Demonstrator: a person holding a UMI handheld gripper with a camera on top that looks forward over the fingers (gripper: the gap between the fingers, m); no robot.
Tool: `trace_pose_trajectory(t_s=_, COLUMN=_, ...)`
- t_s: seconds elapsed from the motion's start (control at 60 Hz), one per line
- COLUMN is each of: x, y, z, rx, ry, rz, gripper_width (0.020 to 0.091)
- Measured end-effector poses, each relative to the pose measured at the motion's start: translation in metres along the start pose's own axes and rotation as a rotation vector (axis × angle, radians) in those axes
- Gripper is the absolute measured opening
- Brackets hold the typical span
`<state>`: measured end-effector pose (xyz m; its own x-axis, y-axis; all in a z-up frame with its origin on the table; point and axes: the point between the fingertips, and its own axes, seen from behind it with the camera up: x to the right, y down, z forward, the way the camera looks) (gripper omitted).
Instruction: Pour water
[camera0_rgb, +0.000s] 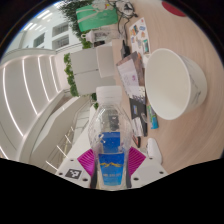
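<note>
Clenching a clear water bottle, the gripper sits just beside a white cup; its blue label seems unreadable.

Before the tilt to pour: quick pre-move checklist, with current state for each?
1. Bottle held: ok, it sits between the gripper pads and both appear to press on it.
2. Cap off: cannot tell, the bottle's top is not clear.
3. Receiving cup present: ok, a white cup stands beyond the fingers, to the bottle's right.
4. Cup opening exposed: ok, the rim shows open, nothing covering it.
5. Water level in bottle: cannot tell.
6. Path from bottle to cup: cannot tell, clutter on the table lies close by.
</note>
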<state>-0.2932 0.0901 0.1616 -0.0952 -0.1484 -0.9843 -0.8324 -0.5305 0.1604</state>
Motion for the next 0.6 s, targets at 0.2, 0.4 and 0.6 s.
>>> trace_pose_trajectory(t_s=0.2, x=-0.041, y=-0.013, z=-0.024, rx=-0.031, ry=-0.221, rz=0.492, gripper_width=0.0392)
trace_pose_trajectory(t_s=0.4, x=-0.057, y=-0.038, z=-0.041, rx=0.013, ry=-0.341, rz=0.670, gripper_width=0.0393)
trace_pose_trajectory(t_s=0.6, x=-0.065, y=-0.050, z=-0.036, rx=0.006, ry=-0.372, rz=0.691, gripper_width=0.0392)
